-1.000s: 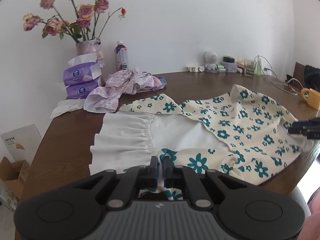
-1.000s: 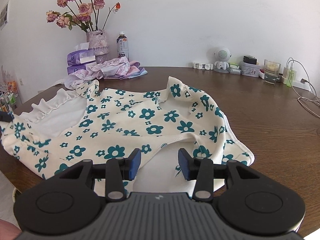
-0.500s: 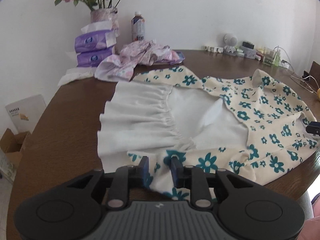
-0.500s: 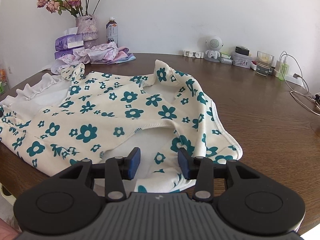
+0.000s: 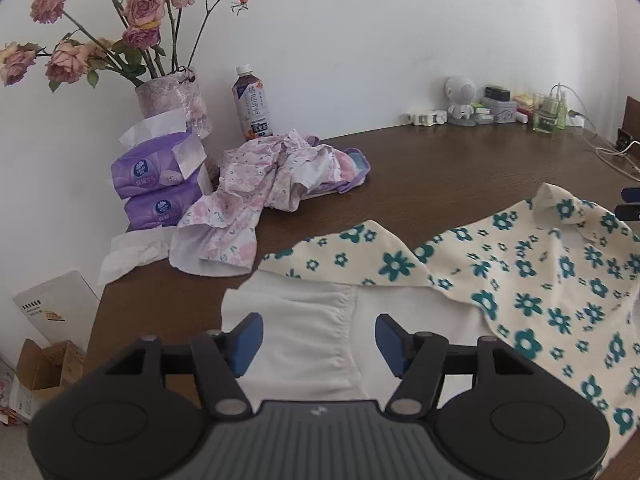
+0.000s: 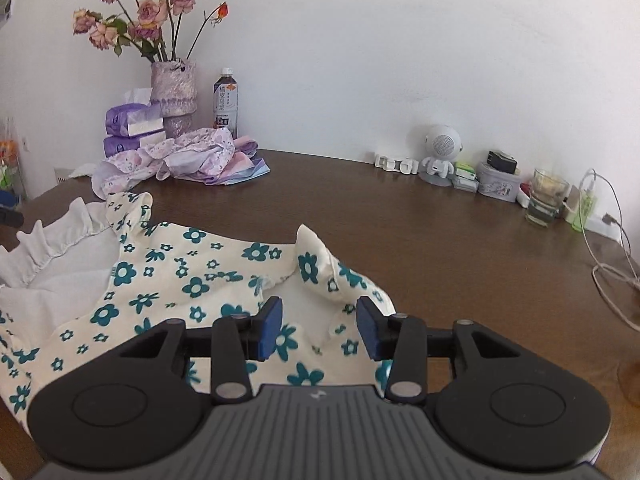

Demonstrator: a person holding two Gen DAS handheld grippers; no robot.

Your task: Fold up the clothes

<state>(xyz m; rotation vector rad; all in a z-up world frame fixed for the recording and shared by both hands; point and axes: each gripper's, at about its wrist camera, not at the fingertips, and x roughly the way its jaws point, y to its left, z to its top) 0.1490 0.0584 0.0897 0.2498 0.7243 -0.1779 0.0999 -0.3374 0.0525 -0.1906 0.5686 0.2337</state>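
Note:
A cream garment with teal flowers [image 5: 520, 280] and a white ruffled part [image 5: 304, 320] lies spread on the brown table [image 5: 440, 168]. My left gripper [image 5: 319, 342] hovers over the white ruffle; its jaws are opening and the pads press on nothing. My right gripper [image 6: 319, 328] stands open over the flowered right end of the garment [image 6: 192, 280], just before a raised fold [image 6: 312, 256], with cloth below the pads but not pinched. The right gripper's fingertips [image 5: 630, 204] show at the right edge of the left wrist view.
A crumpled pink floral pile [image 5: 272, 184] lies at the back left beside stacked purple tissue packs [image 5: 156, 172], a vase of roses [image 5: 172, 100] and a bottle [image 5: 252, 108]. Small items, a glass [image 6: 546, 200] and cables [image 6: 612, 272] line the back right. A cardboard box [image 5: 44, 364] sits on the floor.
My left gripper has let go of the flowered hem, opened wide and moved forward over the white ruffle. The right gripper has moved forward over the garment, still open as before.

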